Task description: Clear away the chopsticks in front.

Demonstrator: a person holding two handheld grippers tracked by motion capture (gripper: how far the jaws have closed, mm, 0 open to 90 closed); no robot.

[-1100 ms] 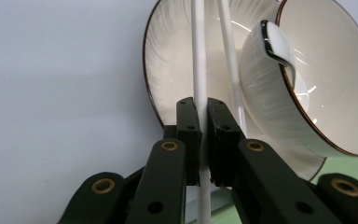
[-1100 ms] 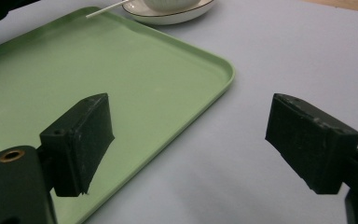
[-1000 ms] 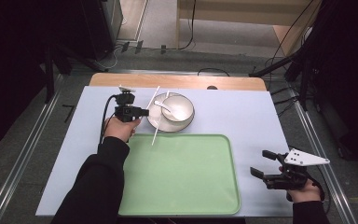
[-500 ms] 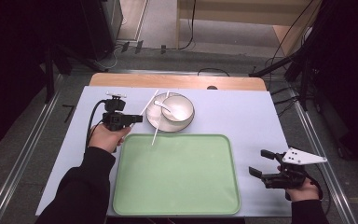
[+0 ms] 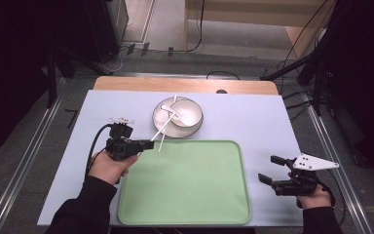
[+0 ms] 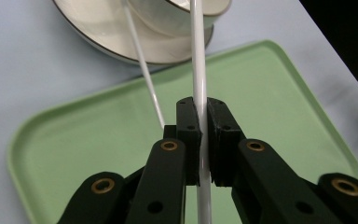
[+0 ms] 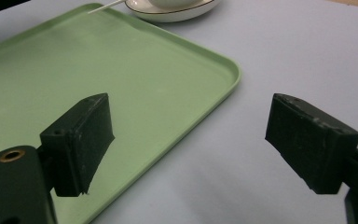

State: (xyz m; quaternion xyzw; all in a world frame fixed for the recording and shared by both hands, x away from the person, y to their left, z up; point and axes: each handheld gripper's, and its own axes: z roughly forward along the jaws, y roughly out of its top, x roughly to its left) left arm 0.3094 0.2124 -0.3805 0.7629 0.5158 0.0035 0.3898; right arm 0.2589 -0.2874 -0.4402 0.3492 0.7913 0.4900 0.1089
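Now we hold one white chopstick [image 6: 198, 70] clamped between the jaws of our left gripper [image 6: 199, 135], near its lower end, so its far tip leans on the bowl [image 5: 177, 117] ahead. Just left of it, the second chopstick [image 6: 142, 65] rests free. Our right gripper [image 7: 186, 135] waits with jaws apart, beside the green tray [image 5: 185, 204].

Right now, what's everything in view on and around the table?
chopsticks: two, white; one clamped in the left jaws, the other leaning from the plate toward the tray
bowl: one, white, on the plate
spoon: one, white, in the bowl
plate: one, white with dark rim, behind the tray
tray: one, green, near table edge
table: one, pale blue top
left gripper: black, shut on a chopstick
right gripper: black, open, right of the tray
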